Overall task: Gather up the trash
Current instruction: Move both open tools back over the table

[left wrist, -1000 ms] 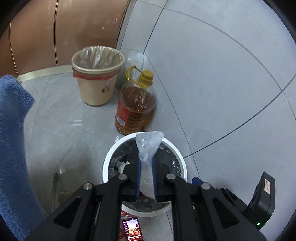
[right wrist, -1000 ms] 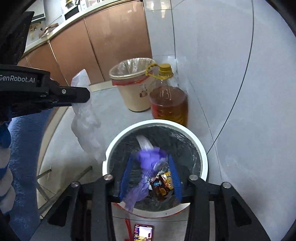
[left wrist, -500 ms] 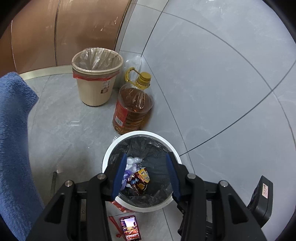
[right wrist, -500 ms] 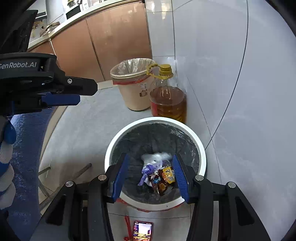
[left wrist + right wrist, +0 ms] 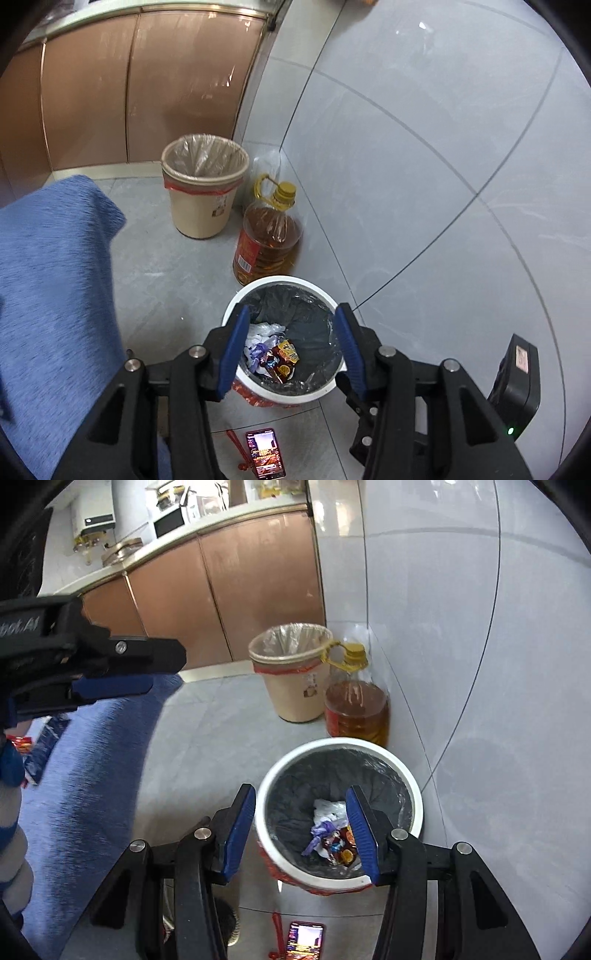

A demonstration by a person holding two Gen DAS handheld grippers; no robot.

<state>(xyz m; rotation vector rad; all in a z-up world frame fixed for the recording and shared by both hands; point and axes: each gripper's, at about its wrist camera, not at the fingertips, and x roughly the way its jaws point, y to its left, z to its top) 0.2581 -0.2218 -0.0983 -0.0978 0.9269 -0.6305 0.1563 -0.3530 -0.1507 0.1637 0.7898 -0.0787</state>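
Note:
A white bin with a black liner stands on the floor by the tiled wall. Inside lie a white plastic bag, a purple wrapper and a red-orange snack wrapper. My left gripper is open and empty, high above the bin. My right gripper is open and empty, above the bin's left rim. The left gripper also shows in the right wrist view at the left.
A beige bin with a clear liner and a big oil bottle stand in the corner by brown cabinets. A phone lies on the floor. A blue cloth-covered surface is at left.
Both grippers opened and let go of the plastic bag and the purple wrapper, which now lie in the white bin. Both grippers have risen and pulled back from the bin.

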